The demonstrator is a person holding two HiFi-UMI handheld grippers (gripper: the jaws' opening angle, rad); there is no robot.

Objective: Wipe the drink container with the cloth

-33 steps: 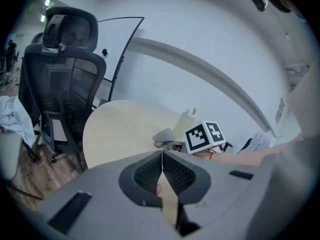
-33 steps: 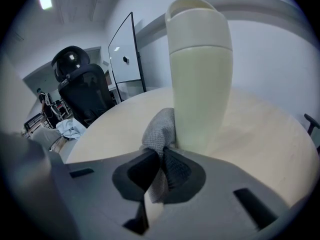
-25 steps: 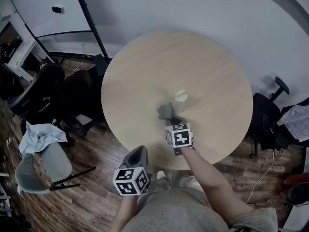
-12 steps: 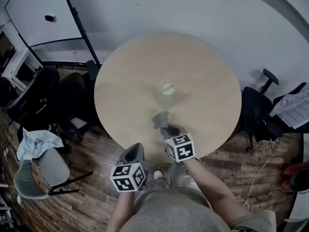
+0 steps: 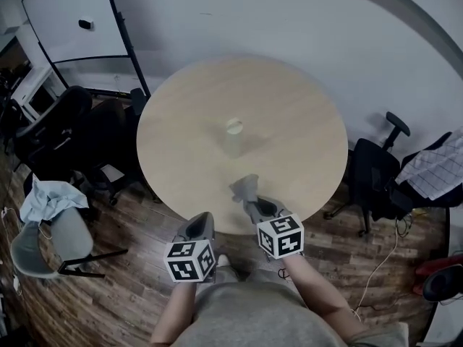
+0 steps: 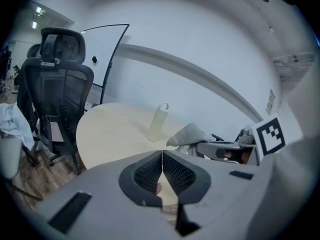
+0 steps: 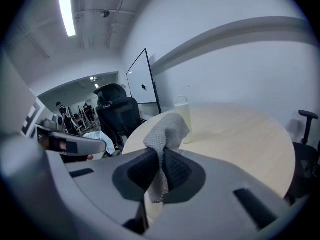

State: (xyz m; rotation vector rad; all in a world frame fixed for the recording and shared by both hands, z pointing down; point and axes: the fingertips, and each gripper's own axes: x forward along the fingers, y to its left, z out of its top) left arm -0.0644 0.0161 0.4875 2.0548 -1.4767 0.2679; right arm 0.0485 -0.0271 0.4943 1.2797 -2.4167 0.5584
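Right gripper view is showing you pinching the grey cloth (image 7: pixel 165 130) in your right gripper (image 7: pixel 161 165). The jaws are pressing together on its middle, with one bunched end standing up above them and a looser end hanging down below. Beyond the cloth, the drink container (image 7: pixel 183 112), a pale bottle with a loop on its lid, is standing upright on the round wooden table (image 7: pixel 240 131). It is sitting apart from the gripper and is not touching the cloth.

In the left gripper view your left gripper (image 6: pixel 162 167) is holding nothing; its jaws are meeting tip to tip with no gap between them.

In the head view you are holding both grippers at the near edge of the table. The left one is hanging just at the rim, above the wood floor (image 5: pixel 130 280). The right one is reaching in over the tabletop with the cloth pointing toward the bottle. The bottle is sitting near the table's middle, well apart from both grippers.

A black office chair (image 5: pixel 61 125) is standing left of the table. A grey chair (image 5: pixel 51 233) nearer you is carrying a light garment (image 5: pixel 45 197) over its back. A whiteboard (image 5: pixel 72 20) is standing by the far wall.
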